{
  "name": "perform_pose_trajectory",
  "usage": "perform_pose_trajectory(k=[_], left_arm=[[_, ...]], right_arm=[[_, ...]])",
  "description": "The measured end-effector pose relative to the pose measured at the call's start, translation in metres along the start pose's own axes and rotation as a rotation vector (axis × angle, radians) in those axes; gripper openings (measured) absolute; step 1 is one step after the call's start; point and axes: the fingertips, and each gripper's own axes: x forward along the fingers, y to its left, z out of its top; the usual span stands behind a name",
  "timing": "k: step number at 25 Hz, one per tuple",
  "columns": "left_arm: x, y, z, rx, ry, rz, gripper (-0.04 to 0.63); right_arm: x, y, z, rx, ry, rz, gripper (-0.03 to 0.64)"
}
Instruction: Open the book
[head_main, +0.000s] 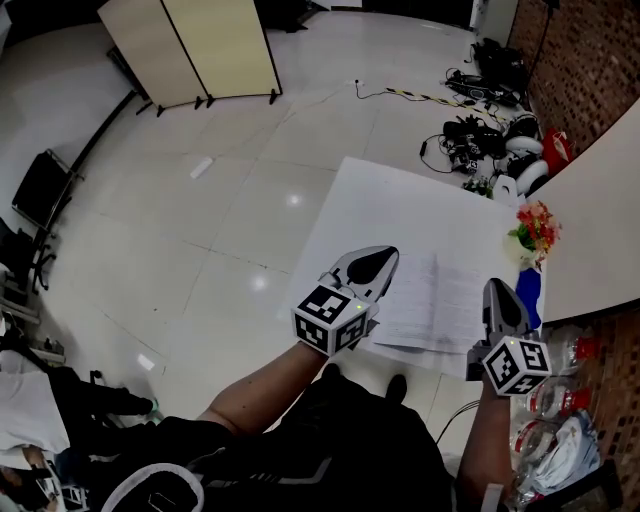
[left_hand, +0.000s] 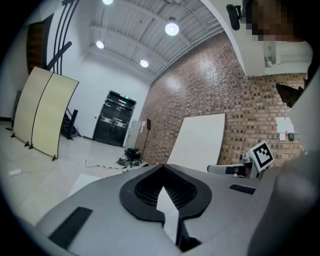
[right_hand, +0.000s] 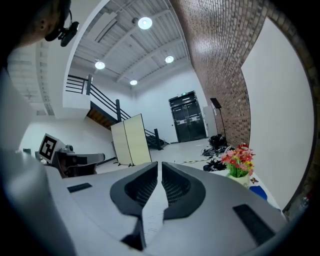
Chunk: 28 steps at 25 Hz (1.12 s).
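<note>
The book (head_main: 435, 295) lies open and flat near the front edge of the white table (head_main: 400, 195), printed pages up. My left gripper (head_main: 388, 255) hovers at the book's left edge. In the left gripper view its tips (left_hand: 162, 167) meet, with nothing between them and white showing under the pads. My right gripper (head_main: 497, 285) sits at the book's right edge. In the right gripper view its jaws (right_hand: 160, 164) stand a narrow slit apart, holding nothing, and printed paper shows through the gap.
A small vase of flowers (head_main: 535, 235) and a blue object (head_main: 530, 292) stand by the table's right side, near a leaning white board (head_main: 600, 215). Cables and gear (head_main: 480, 140) lie on the floor beyond. A folding screen (head_main: 200, 45) stands far back.
</note>
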Motion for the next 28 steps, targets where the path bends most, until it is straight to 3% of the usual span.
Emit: perform_pose_trajectory(k=[3,6,10,16,21,28], left_arm=[[-0.01,-0.006,0.006,0.032,-0.03,-0.052,-0.005],[-0.014,-0.009,-0.001,-0.018,-0.011,-0.115,-0.005],[-0.022,-0.025,-0.007,0.003,-0.001,-0.108,-0.005],[-0.058,-0.09,-0.006,0.017,-0.023,-0.071,-0.005],[-0.102,-0.152,-0.01,0.01,-0.074,0.046,-0.005],[-0.168,-0.248,-0.008,0.072,-0.053,0.112,-0.005]], right_arm=[[-0.016,0.011,0.011,-0.014,-0.031,-0.041,0.006],[-0.033,0.02,0.019,-0.032,-0.059,-0.092,0.006],[-0.057,0.029,0.022,-0.061,-0.059,-0.085,0.006],[-0.124,0.026,0.023,-0.178,-0.04,-0.103,0.006],[-0.192,0.044,0.022,-0.213,-0.07,0.078,0.006],[-0.276,0.058,0.018,-0.199,-0.071,0.176,0.006]])
